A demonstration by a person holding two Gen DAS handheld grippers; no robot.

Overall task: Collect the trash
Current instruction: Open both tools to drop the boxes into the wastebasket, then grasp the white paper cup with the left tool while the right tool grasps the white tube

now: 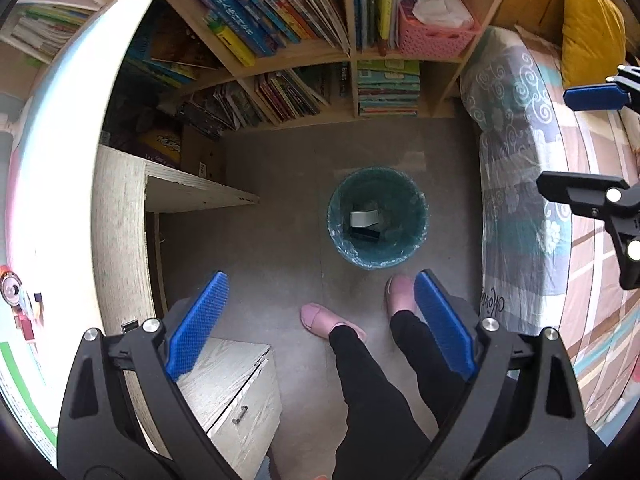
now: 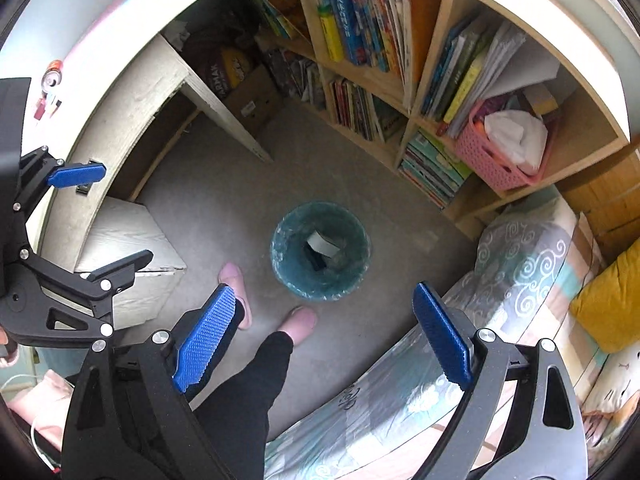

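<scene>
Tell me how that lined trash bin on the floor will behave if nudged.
The trash bin looks nearly empty, so probably light and apt to slide or tip. Its thin plastic liner likely crinkles and slips under the fingers rather than giving firm grip.

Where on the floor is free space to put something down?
Bare floor lies between the bin, the bookshelf and the desk. It is tight between the bin, the slippers and the bed.

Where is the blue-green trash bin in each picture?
Left wrist view: the trash bin stands on the floor just right of centre, ahead of the pink slippers.
Right wrist view: the trash bin sits at the centre, beyond the slippers.
Shared landmark: the pink basket on the bookshelf.
</scene>
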